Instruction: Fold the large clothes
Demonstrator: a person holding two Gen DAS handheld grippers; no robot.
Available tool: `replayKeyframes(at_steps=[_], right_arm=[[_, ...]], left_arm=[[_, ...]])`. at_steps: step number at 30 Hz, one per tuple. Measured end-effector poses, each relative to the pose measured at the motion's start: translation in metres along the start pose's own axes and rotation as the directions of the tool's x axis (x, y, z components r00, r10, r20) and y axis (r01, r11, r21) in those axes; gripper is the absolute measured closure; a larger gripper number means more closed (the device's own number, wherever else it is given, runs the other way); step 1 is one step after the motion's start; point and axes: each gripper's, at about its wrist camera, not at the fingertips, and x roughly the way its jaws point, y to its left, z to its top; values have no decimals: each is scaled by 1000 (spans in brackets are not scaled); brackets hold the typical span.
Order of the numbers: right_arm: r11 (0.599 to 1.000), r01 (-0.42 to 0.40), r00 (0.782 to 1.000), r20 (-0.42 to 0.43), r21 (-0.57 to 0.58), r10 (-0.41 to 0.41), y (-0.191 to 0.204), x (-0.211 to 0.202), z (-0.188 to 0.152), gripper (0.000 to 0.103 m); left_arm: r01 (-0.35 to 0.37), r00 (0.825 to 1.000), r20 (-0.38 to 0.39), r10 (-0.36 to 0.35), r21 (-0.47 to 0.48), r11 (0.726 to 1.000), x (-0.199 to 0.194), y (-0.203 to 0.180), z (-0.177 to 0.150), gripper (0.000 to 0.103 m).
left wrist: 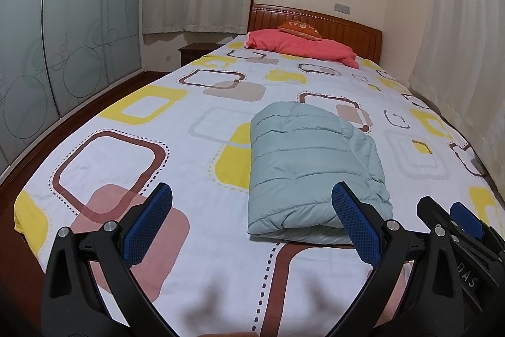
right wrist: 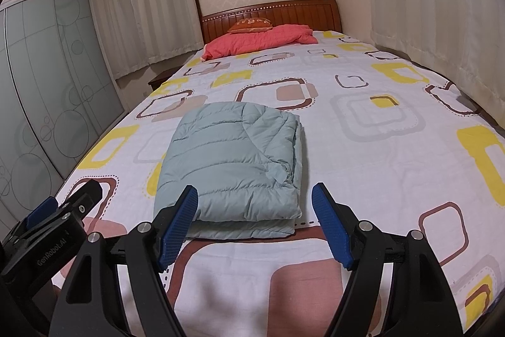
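Observation:
A pale green quilted jacket (left wrist: pixel 312 166) lies folded into a thick rectangular bundle on the patterned bed sheet (left wrist: pixel 189 242). In the right wrist view the same jacket (right wrist: pixel 233 166) sits just beyond my fingers. My left gripper (left wrist: pixel 252 223) hovers open near the foot of the bed; its right finger overlaps the jacket's near corner in the picture, and nothing is between the blue pads. My right gripper (right wrist: pixel 254 226) is also open, held in front of the jacket's near edge and holding nothing. Each gripper shows at the edge of the other's view.
A pink folded quilt (left wrist: pixel 303 48) and an orange cushion (left wrist: pixel 300 28) lie by the wooden headboard (left wrist: pixel 347 26). Frosted wardrobe doors (left wrist: pixel 63 52) line the left side, and curtains (right wrist: pixel 442 5) hang along the right. A dark bedside table (left wrist: pixel 195 51) stands at the far left.

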Motion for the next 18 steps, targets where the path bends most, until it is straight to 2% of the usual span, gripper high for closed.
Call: replayKeyframes(at_steps=[10, 18], right_arm=[[1000, -3, 1000, -11, -7, 3, -1, 5, -3, 29], [1000, -1, 1000, -22, -7, 1, -4, 11, -6, 29]], left_arm=[[-12, 1000, -10, 12, 10, 1000, 8, 0, -4, 2], [10, 999, -39, -10, -2, 1000, 18, 1, -7, 2]])
